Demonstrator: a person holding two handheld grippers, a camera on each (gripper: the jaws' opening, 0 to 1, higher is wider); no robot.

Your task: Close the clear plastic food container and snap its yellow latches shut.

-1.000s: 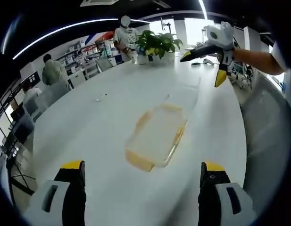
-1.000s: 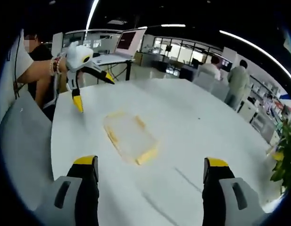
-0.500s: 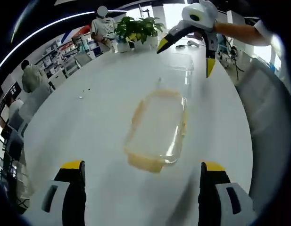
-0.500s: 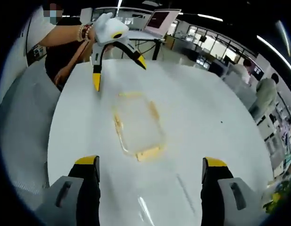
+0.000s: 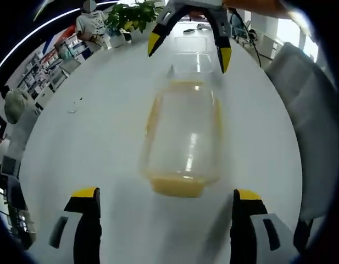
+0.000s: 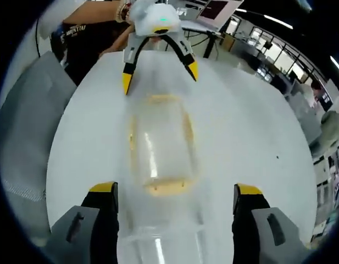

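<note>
Both grippers are spread wide with nothing held between their jaws. Seen in the left gripper view, the left gripper (image 5: 164,220) has its yellow-tipped jaws standing apart at the bottom, over the white table (image 5: 92,126), and just ahead of them lies the clear plastic container (image 5: 183,137), lengthwise away from the camera, with a yellow latch (image 5: 177,186) on its near end. At the far end of the container the right gripper (image 5: 188,44) hangs above the table with its two jaws splayed, one to each side of that end. Past it, the clear lid (image 5: 192,52) shows faintly on the table. Seen in the right gripper view, the right gripper (image 6: 172,220) frames the same container (image 6: 161,146) from the opposite end, and the left gripper (image 6: 158,63) faces it with jaws open beyond the far end, held by a hand (image 6: 128,8) with a beaded bracelet. The lid (image 6: 158,245) lies blurred and close between the right jaws. A grey chair (image 6: 26,126) stands beside the table, potted plants (image 5: 133,14) sit at its far edge, and people stand in the background.
</note>
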